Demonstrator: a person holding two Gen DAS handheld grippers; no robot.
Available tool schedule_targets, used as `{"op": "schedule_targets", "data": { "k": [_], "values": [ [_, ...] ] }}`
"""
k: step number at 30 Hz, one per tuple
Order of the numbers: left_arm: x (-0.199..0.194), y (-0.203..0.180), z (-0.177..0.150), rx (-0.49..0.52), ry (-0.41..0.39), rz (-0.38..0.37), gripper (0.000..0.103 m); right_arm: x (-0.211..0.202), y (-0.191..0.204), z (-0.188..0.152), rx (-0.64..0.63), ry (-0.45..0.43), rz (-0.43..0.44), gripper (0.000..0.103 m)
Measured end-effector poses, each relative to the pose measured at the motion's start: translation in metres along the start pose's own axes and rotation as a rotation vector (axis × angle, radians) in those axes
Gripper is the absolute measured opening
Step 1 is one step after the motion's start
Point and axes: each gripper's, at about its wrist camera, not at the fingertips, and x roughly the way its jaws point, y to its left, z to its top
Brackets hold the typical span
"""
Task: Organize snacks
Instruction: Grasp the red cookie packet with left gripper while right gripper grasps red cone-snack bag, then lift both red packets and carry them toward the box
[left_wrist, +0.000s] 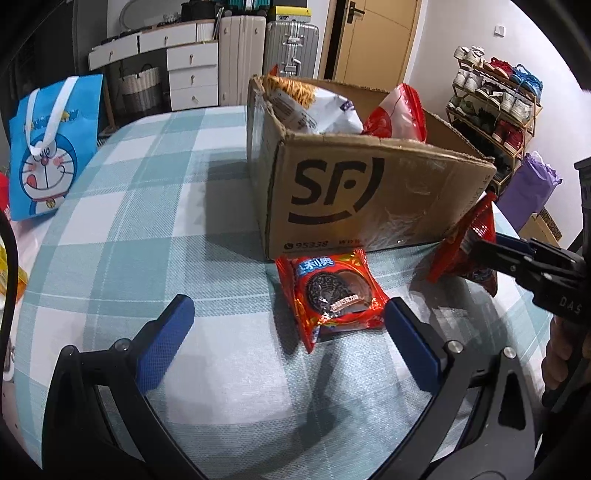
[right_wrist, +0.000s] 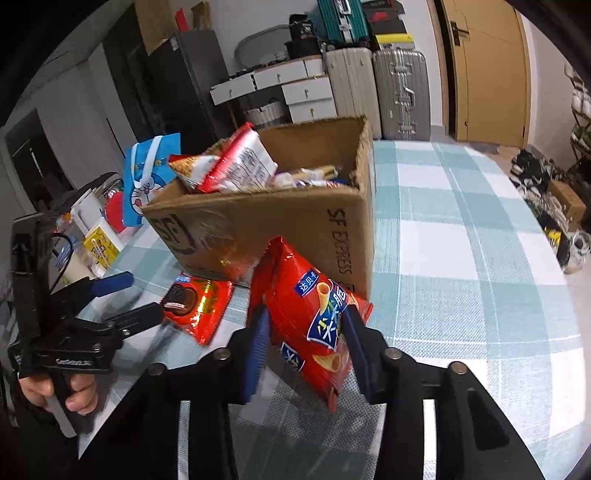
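Note:
A red snack bag with cone crisps printed on it (right_wrist: 312, 321) stands tilted in front of the cardboard box (right_wrist: 280, 225), and my right gripper (right_wrist: 304, 325) is shut on it, one blue pad on each side. In the left wrist view the same bag (left_wrist: 467, 243) sits at the box's right corner with the right gripper (left_wrist: 480, 251) on it. A red cookie packet (left_wrist: 334, 295) lies flat on the checked cloth before the box (left_wrist: 369, 192). My left gripper (left_wrist: 288, 310) is open, the packet near its right finger. The box holds several snack bags (left_wrist: 314, 107).
A blue cartoon tote bag (left_wrist: 51, 147) stands at the table's left edge. Yellow and white items (right_wrist: 96, 240) crowd the left side. The checked tablecloth (right_wrist: 461, 240) stretches right of the box. Suitcases, drawers and a shoe rack (left_wrist: 495, 99) stand beyond the table.

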Motion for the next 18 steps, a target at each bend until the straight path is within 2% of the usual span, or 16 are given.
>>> {"op": "schedule_targets", "data": {
  "k": [12, 15, 16, 17, 18],
  "values": [
    [0.023, -0.022, 0.008, 0.015, 0.05, -0.009, 0.101, 0.005, -0.001, -0.004, -0.02, 0.03, -0.006, 0.039],
    [0.029, -0.03, 0.007, 0.046, 0.064, 0.004, 0.084, 0.005, 0.0, -0.003, -0.024, 0.032, -0.007, 0.039],
    [0.031, -0.034, 0.006, 0.058, 0.075, 0.0, 0.07, 0.005, 0.0, -0.003, -0.024, 0.034, -0.006, 0.039],
    [0.032, -0.035, 0.004, 0.066, 0.08, -0.014, 0.061, 0.005, 0.0, -0.003, -0.025, 0.035, -0.006, 0.039],
    [0.031, -0.037, 0.003, 0.069, 0.072, -0.02, 0.061, 0.005, -0.001, -0.003, -0.024, 0.034, -0.007, 0.039]
  ]
}}
